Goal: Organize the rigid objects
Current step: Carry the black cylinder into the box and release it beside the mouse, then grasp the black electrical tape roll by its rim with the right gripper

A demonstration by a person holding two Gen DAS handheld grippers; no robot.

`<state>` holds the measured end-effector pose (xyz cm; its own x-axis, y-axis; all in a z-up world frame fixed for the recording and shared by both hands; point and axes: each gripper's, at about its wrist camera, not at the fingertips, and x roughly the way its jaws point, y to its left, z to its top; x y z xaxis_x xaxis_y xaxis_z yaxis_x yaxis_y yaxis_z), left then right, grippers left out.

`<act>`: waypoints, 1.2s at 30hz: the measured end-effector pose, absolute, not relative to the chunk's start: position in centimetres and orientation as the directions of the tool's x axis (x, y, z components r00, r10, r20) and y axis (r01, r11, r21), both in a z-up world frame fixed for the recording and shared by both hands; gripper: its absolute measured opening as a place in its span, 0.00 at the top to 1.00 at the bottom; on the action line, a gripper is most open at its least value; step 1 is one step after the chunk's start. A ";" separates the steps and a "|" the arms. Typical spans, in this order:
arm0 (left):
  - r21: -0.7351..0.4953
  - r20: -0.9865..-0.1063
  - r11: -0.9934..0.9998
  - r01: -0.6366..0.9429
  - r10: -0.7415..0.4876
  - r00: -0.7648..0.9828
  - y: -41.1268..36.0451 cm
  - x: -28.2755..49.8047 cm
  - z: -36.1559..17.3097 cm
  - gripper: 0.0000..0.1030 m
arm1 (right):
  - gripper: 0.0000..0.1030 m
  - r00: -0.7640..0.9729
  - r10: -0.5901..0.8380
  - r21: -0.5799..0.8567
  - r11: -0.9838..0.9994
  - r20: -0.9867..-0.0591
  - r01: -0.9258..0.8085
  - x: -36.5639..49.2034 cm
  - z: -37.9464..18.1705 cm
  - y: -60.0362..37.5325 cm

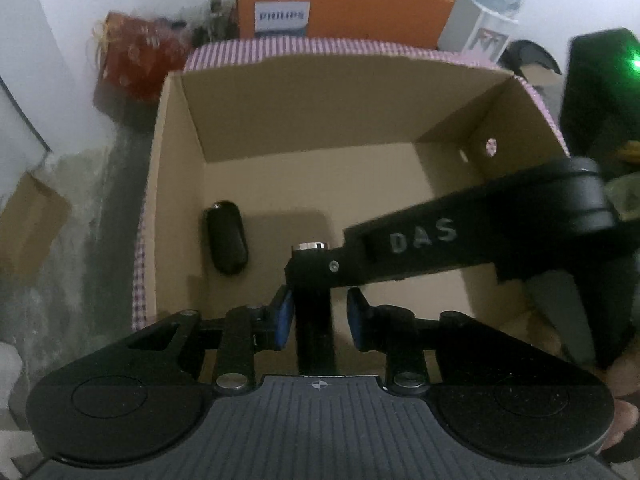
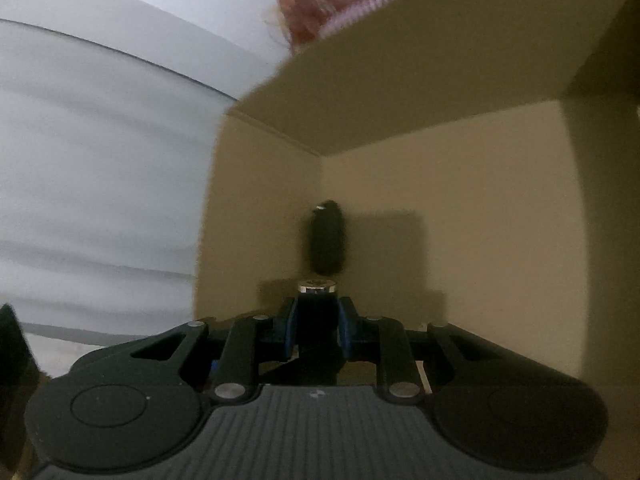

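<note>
Cardboard box (image 1: 280, 120) with a checked rim fills both views, a black oval case (image 1: 226, 238) lying by its left wall. Both tools reach inside: the right tool (image 2: 318, 326) clamps a black silver-capped bar (image 2: 318, 300); the left tool (image 1: 318, 314) is parted around its own black bar (image 1: 316, 332), left pad touching.

One cardboard box (image 1: 280, 120) ahead of the grippers – one black fob (image 1: 226, 236) on its floor, beyond the fingertips. One black bar (image 1: 314, 320), silver-capped, between the pads. Behind the box: one orange carton (image 1: 340, 0), one red packet (image 1: 136, 56), one bottle (image 1: 496, 4). Two grippers – left (image 1: 320, 316), right (image 2: 318, 330).
</note>
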<state>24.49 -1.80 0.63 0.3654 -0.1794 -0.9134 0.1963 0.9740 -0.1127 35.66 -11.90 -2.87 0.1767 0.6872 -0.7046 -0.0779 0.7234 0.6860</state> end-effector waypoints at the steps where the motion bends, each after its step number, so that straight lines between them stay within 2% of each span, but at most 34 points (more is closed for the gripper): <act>1: -0.120 -0.914 0.974 0.190 -0.183 0.361 -1.5 24.5 0.7 0.68 | 0.76 0.165 0.686 0.686 0.725 -0.709 -0.068 36.0 -3.2 -11.7; 5: -0.116 -0.907 0.976 0.185 -0.180 0.381 -1.3 24.1 1.4 0.58 | 0.76 0.145 0.698 0.701 0.712 -0.701 -0.039 36.5 -3.6 -11.1; 12: -0.116 -0.878 0.975 0.188 -0.190 0.440 -1.4 22.2 3.6 0.57 | 0.76 0.181 0.737 0.743 0.667 -0.651 -0.046 34.8 -2.3 -12.7; 22: -0.133 -0.775 0.956 0.261 -0.265 0.574 -2.0 14.3 8.3 0.52 | 0.75 0.381 0.769 0.786 0.599 -0.513 -0.151 24.8 3.9 -19.7; 29: -0.114 -0.749 0.940 0.323 -0.295 0.594 -2.9 8.1 6.3 0.48 | 0.75 0.471 0.750 0.772 0.604 -0.465 -0.199 16.5 4.4 -23.0; 33: -0.074 -0.780 0.940 0.333 -0.263 0.568 -3.5 5.4 3.1 0.47 | 0.75 0.474 0.714 0.727 0.657 -0.515 -0.201 13.1 2.0 -22.0; 36: -0.096 -0.810 0.939 0.331 -0.267 0.522 -3.9 4.6 0.4 0.47 | 0.75 0.458 0.691 0.697 0.690 -0.558 -0.192 11.8 -0.5 -20.6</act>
<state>4.59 -3.87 0.39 0.5220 -0.2672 -0.8100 0.3309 0.9387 -0.0965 11.85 -20.57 -0.51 0.4584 0.6915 -0.5583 -0.1922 0.6905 0.6974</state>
